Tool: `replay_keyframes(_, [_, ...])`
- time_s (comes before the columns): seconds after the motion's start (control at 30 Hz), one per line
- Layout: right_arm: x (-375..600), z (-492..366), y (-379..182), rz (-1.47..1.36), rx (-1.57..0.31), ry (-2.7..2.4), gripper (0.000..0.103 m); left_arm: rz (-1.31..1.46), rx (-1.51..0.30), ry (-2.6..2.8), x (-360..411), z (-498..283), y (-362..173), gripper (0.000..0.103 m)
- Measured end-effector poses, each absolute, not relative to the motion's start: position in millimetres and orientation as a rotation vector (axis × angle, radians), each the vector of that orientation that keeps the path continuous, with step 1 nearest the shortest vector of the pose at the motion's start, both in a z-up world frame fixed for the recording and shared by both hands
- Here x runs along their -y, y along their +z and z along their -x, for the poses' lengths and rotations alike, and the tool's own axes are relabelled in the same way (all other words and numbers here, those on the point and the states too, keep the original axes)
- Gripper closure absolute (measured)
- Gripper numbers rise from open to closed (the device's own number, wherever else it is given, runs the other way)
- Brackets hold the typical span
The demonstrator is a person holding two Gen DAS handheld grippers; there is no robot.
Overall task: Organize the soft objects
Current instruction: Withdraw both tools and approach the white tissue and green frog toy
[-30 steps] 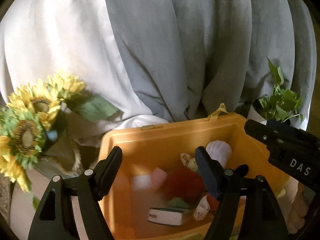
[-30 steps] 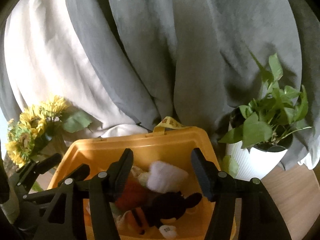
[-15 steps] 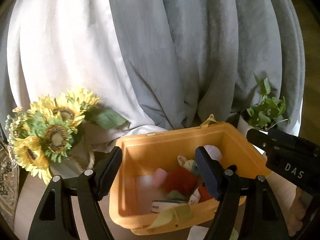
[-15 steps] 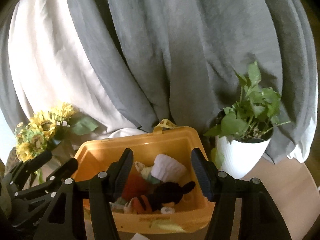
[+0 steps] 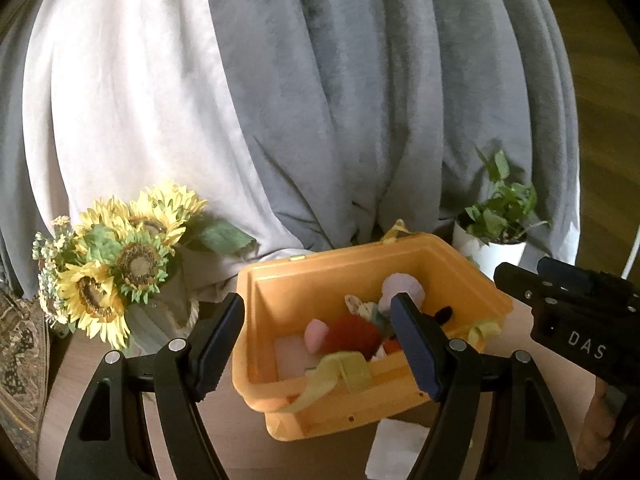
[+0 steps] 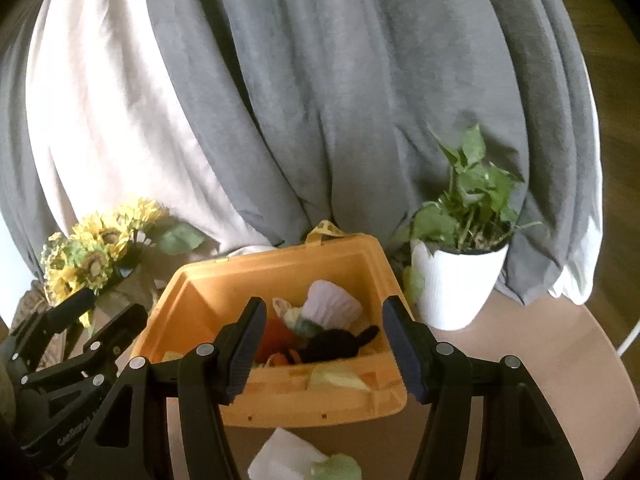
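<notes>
Both tongs hang empty in front of the bin [image 6: 280,396], and nothing is gripped. The left gripper [image 5: 318,344] stands wide, the right gripper [image 6: 324,344] a bit narrower, jaws apart on both. The soft toys [image 6: 332,308] sit piled in the bin's right half, a white one on top and a black one [image 6: 336,346] by the near wall. A white cloth [image 6: 288,460] lies on the table just before the bin, with something pale green beside it.

Risks, as I see them. A yellow-green strip [image 5: 340,368] droops over the near rim, and a finger going in could snag it and drag the bin. The bin sits close to the table's front, so a shove might tip it. The plant pot [image 6: 456,284] stands just right of the bin, and the sunflowers [image 5: 120,264] are to its left; a wide swing either way could knock them. Behind, curtains close it in. The best room is above the bin and on the bare table to the right front.
</notes>
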State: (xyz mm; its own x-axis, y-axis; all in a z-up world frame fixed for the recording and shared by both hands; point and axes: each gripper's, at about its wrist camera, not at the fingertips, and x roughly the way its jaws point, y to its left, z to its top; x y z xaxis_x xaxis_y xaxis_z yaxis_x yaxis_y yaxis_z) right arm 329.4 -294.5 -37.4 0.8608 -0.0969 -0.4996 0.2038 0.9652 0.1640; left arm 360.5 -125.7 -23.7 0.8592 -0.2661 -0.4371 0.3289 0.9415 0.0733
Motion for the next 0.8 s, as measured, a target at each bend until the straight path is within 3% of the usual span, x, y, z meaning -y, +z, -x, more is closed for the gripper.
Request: replay_keyframes(0.8, [271, -276, -73, -0.235, -0.616, -0.218, 0.042, -0.212, -0.505, -0.434, 107, -323, -62, 0.028])
